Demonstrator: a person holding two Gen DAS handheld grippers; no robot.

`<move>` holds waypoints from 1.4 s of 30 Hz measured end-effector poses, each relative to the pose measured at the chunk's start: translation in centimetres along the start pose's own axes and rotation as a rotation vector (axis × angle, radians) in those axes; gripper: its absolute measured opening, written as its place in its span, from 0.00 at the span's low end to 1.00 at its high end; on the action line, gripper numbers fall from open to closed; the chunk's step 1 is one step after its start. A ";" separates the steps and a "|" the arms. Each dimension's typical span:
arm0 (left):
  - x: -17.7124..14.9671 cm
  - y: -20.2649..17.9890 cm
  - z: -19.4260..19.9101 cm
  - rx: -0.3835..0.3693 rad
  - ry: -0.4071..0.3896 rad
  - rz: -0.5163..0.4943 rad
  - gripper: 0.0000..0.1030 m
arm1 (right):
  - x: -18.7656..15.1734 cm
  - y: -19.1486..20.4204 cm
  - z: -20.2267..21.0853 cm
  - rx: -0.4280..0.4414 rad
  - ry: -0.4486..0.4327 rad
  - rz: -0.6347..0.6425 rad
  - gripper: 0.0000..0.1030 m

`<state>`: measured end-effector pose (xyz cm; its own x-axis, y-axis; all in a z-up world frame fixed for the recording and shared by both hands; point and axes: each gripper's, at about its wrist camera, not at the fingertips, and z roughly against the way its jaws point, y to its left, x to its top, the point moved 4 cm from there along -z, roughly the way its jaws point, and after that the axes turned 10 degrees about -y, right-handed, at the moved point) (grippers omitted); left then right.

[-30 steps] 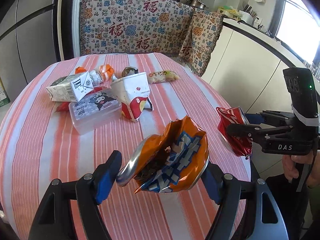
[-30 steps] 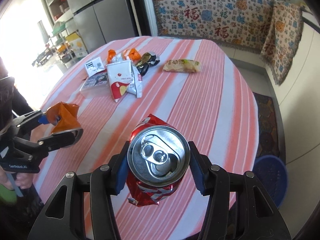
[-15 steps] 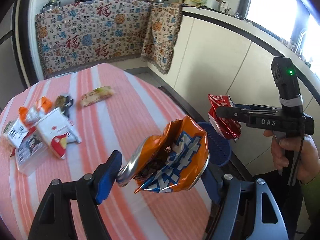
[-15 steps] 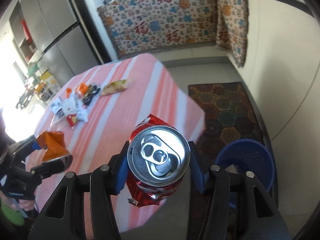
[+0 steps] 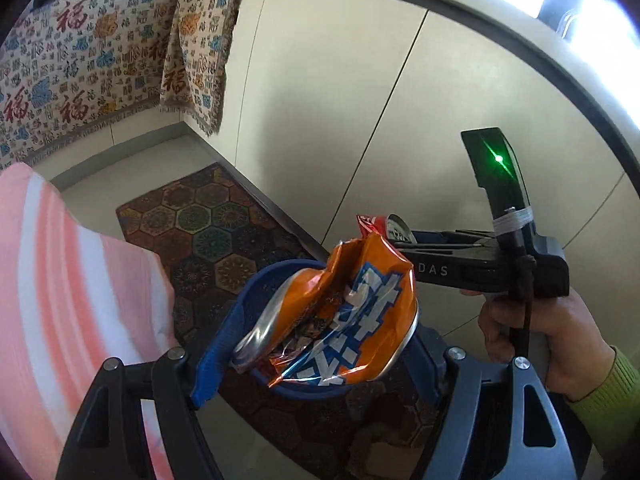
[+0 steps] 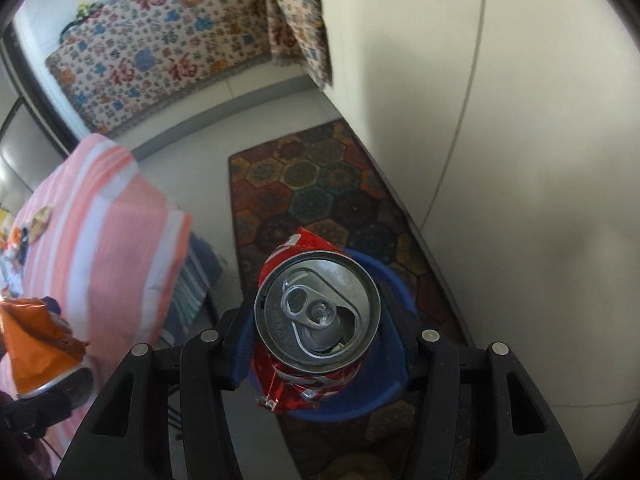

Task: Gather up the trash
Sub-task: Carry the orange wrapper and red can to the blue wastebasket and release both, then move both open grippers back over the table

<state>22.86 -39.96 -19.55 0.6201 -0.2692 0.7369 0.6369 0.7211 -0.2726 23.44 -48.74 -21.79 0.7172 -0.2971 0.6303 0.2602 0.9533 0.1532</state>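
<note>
My left gripper point(image 5: 320, 344) is shut on a crushed orange can point(image 5: 336, 312) and holds it above a blue bin point(image 5: 264, 284) on the floor. My right gripper point(image 6: 320, 344) is shut on a crushed red can point(image 6: 316, 320) and holds it over the same blue bin point(image 6: 384, 392). In the left wrist view the right gripper point(image 5: 400, 240) with the red can point(image 5: 376, 222) is just behind the orange can. The orange can also shows at the left edge of the right wrist view point(image 6: 36, 344).
The pink striped table point(image 5: 60, 280) is to the left, with several trash items point(image 6: 24, 236) left on it. A patterned rug point(image 6: 320, 184) lies under the bin. White cabinets point(image 5: 360, 120) stand close on the right.
Both grippers have swung away from the table to the right and down, carrying their cans over the blue bin. Both stay shut on the cans.
</note>
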 end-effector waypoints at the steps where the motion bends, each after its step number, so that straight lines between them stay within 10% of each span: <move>1: -0.3 0.2 -2.0 -0.002 0.022 0.021 0.75 | -0.1 -0.8 -0.8 0.000 0.010 -0.017 0.54; 13: -4.3 2.5 -16.2 0.018 0.227 0.118 0.77 | -1.7 -5.4 -5.8 0.031 0.103 -0.159 0.64; 21: -3.4 1.9 -16.6 0.016 0.217 0.143 0.77 | -0.3 -6.4 -3.5 0.018 0.007 -0.221 0.71; 31: -2.9 1.1 2.2 0.088 0.015 0.045 0.79 | 2.3 1.1 3.3 -0.026 -0.200 0.005 0.88; 42: -11.1 15.4 21.4 0.475 -0.022 0.070 0.79 | -5.0 23.6 9.6 0.257 -0.252 0.308 0.90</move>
<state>15.97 -12.17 -18.70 0.6408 -0.1999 0.7412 0.3110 0.9503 -0.0126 19.85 -24.24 -14.02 0.5481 -0.0064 0.8364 -0.1307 0.9870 0.0932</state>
